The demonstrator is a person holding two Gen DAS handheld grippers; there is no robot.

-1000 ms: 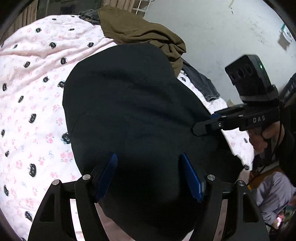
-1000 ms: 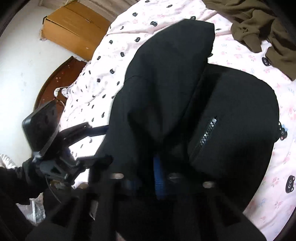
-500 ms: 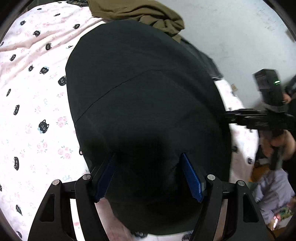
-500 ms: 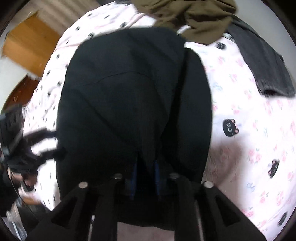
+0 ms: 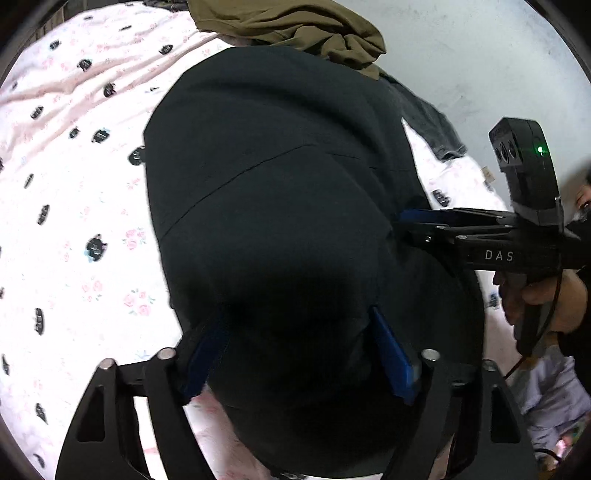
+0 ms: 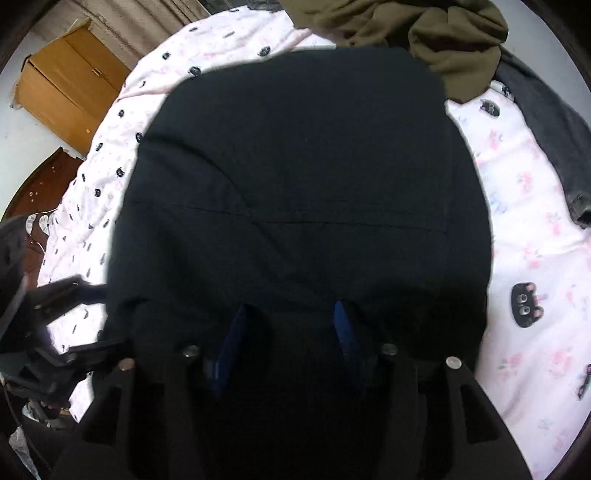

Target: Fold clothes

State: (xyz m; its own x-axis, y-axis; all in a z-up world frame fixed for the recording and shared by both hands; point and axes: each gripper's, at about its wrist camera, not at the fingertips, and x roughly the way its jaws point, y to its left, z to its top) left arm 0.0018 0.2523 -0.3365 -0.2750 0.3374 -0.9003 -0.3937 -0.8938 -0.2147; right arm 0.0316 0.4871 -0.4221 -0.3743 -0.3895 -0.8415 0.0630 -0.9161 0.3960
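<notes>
Smooth black garment [image 5: 280, 206]; floral bedsheet [image 5: 85, 229]

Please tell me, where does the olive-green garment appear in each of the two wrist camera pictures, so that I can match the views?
Left wrist view: the olive-green garment lies bunched at the top centre, just beyond the far edge of the black garment.
Right wrist view: it fills the top, centre to right, again past the black garment.
Shared landmark: the dark grey garment, lying to the right of the olive one in both.
</notes>
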